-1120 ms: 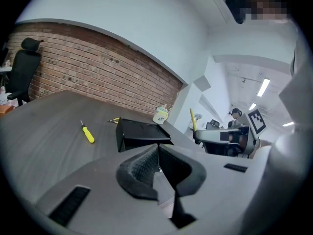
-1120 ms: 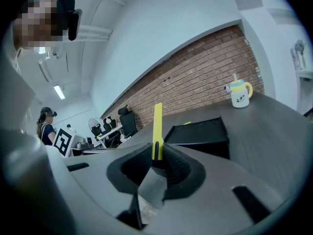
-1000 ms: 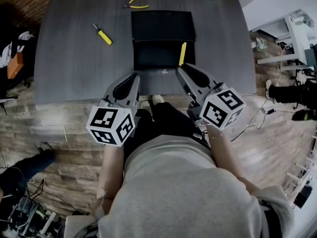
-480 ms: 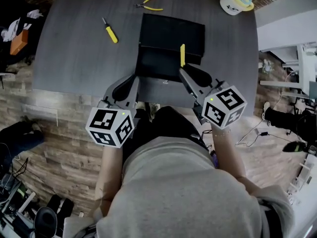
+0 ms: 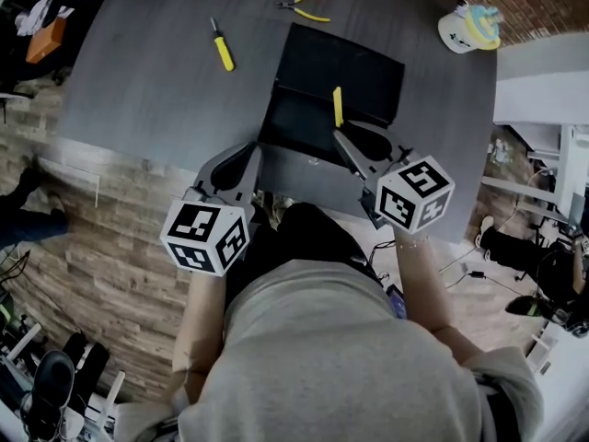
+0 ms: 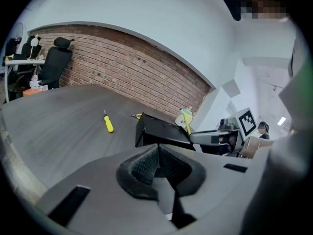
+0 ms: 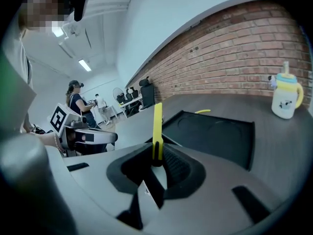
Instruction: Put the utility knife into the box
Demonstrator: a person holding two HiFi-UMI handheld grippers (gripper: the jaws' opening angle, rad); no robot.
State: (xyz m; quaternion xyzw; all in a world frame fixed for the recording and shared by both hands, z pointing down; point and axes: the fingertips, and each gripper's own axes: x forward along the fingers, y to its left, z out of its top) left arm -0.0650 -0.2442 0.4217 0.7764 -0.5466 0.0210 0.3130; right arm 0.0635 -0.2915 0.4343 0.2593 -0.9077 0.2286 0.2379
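Dark grey wood-grain table (image 5: 156,90), near edge curved. Close to that edge, about mid-width: black box (image 5: 342,67), open, lid folded back flat toward far side. Left of box and apart from it: yellow-handled screwdriver (image 5: 222,50), lying flat. Just past box's far edge: yellow-handled pliers (image 5: 306,7). Far right corner, well apart from the rest: white lidded cup (image 5: 469,28), yellow-and-blue top, upright.

Box (image 5: 363,72) is set on counter (image 5: 147,90), by the front edge. Screwdriver (image 5: 222,51) is placed left of it, pliers (image 5: 306,7) behind it, cup (image 5: 469,28) back right. Knife (image 5: 338,106) is held over the box by right gripper (image 5: 348,141).
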